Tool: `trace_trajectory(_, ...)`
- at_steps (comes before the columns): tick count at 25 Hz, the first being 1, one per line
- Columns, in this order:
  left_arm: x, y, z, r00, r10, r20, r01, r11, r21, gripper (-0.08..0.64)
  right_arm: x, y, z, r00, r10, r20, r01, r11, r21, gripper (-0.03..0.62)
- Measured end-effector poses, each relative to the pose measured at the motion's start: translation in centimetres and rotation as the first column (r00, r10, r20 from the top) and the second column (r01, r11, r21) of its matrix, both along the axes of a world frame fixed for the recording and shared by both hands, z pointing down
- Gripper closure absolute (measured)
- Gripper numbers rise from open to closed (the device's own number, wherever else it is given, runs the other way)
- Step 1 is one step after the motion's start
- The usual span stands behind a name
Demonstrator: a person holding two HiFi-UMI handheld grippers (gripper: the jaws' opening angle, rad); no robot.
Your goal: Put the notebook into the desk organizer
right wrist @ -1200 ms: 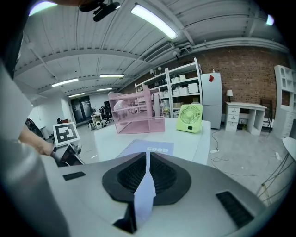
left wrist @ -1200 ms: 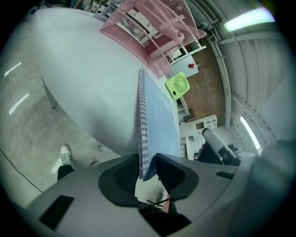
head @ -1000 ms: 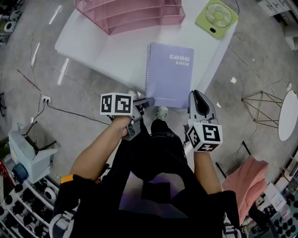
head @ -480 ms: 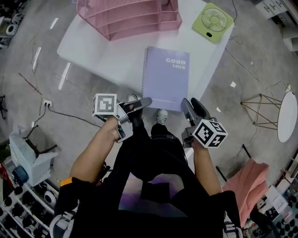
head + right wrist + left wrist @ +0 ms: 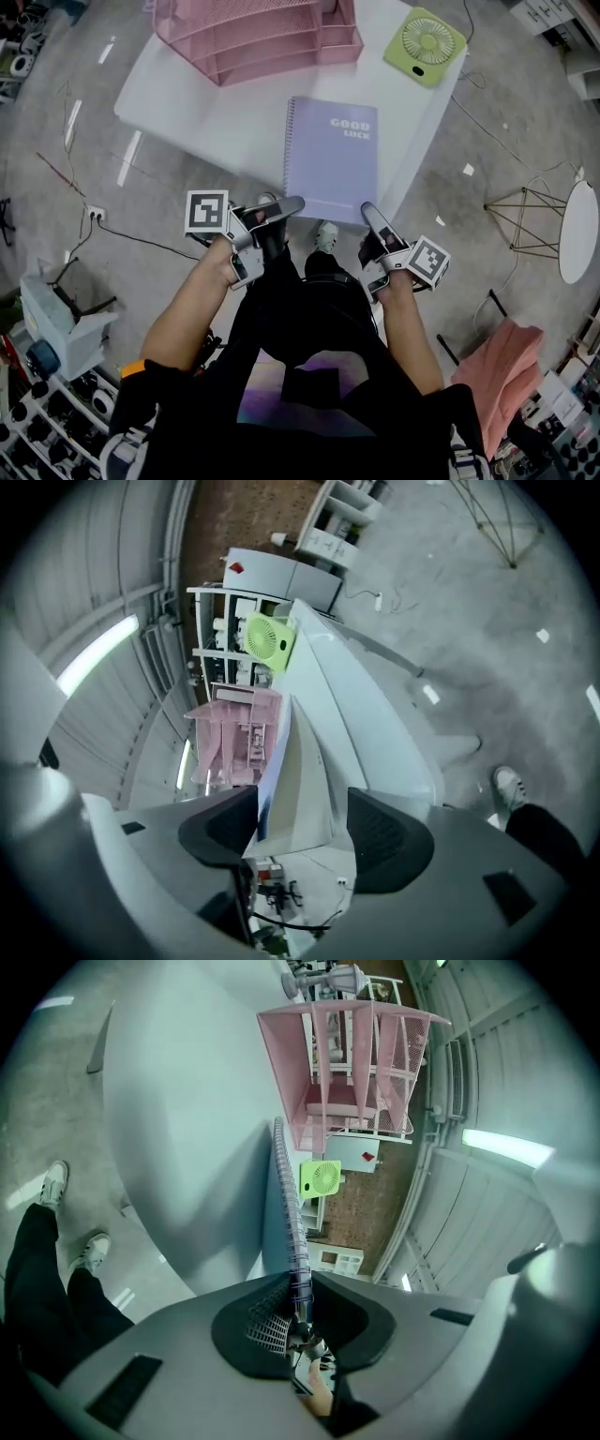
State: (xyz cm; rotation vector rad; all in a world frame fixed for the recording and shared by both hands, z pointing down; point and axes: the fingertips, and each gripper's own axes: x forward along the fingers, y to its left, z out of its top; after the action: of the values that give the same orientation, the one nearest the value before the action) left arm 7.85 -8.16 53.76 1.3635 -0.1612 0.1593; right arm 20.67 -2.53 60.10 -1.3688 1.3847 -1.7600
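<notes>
A lilac spiral notebook (image 5: 331,157) lies flat on the white table (image 5: 187,89), its near end overhanging the front edge. My left gripper (image 5: 286,206) is at its near left corner. In the left gripper view the spiral edge (image 5: 281,1213) runs in between the nearly closed jaws (image 5: 298,1288), which pinch it. My right gripper (image 5: 368,214) is at the near right corner, and its jaws (image 5: 300,827) are opening. The notebook's edge (image 5: 274,761) and the table edge sit between them untouched. The pink mesh desk organizer (image 5: 253,33) stands at the table's far side.
A green desk fan (image 5: 424,42) lies on the table's far right corner. The person's legs and shoes (image 5: 323,234) are just below the table's front edge. A power strip and cable (image 5: 92,199) lie on the floor to the left, and a round white table (image 5: 578,234) stands at right.
The right gripper swung in from beside the notebook to its near right corner, rolled over, and its jaws spread wide. The left gripper stayed at the near left corner.
</notes>
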Motion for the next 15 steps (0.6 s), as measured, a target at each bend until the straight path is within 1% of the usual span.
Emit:
trace_trajectory(2, 0.0, 0.0, 0.2, 1.0, 0.0, -0.001, 0.0, 1.0, -0.006, 0.514, -0.2, -0.3, 0.1, 0.995, 0.031, 0.091, -0.032, 0.999, 0.013, 0.296)
trace_trajectory(4, 0.1, 0.1, 0.7, 1.0, 0.003, 0.004, -0.003, 1.0, -0.009, 0.514, -0.4, -0.7, 0.2, 0.986, 0.046, 0.159, -0.05, 0.999, 0.019, 0.296)
trace_trajectory(6, 0.1, 0.1, 1.2, 1.0, 0.006, 0.014, -0.006, 1.0, -0.014, 0.514, -0.6, -1.1, 0.2, 0.979, 0.054, 0.198, -0.059, 0.998, 0.021, 0.299)
trace_trajectory(7, 0.0, 0.1, 1.3, 1.0, 0.008, 0.02, -0.008, 1.0, -0.014, 0.514, -0.7, -1.2, 0.2, 0.979, 0.055, 0.197, -0.06, 0.998, 0.016, 0.316)
trace_trajectory(8, -0.2, 0.1, 1.4, 1.0, 0.011, 0.029, -0.011, 1.0, -0.011, 0.514, -0.7, -1.2, 0.3, 0.982, 0.056, 0.181, -0.058, 0.998, 0.006, 0.369)
trace_trajectory(9, -0.3, 0.1, 1.6, 0.999, 0.018, 0.041, -0.018, 1.0, -0.004, 0.514, -0.6, -1.1, 0.4, 0.986, 0.054, 0.156, -0.054, 0.999, -0.006, 0.441)
trace_trajectory(10, -0.5, 0.1, 1.8, 0.998, 0.027, 0.056, -0.028, 1.0, 0.008, 0.514, -0.6, -1.1, 0.4, 0.99, 0.049, 0.129, -0.047, 0.999, -0.014, 0.487)
trace_trajectory(11, -0.7, 0.1, 2.1, 0.997, 0.039, 0.073, -0.041, 0.999, 0.024, 0.514, -0.6, -1.2, 0.3, 0.994, 0.04, 0.101, -0.038, 0.999, -0.015, 0.514)
trace_trajectory(13, -1.1, 0.1, 2.6, 0.992, 0.064, 0.109, -0.073, 0.994, 0.075, 0.514, -0.7, -1.5, -0.3, 0.999, 0.016, 0.038, -0.016, 1.0, -0.005, 0.538)
trace_trajectory(15, -1.4, 0.0, 2.7, 0.984, 0.09, 0.152, -0.114, 0.981, 0.156, 0.514, -0.8, -1.8, -1.3, 0.999, -0.006, -0.037, 0.006, 1.0, 0.009, 0.548)
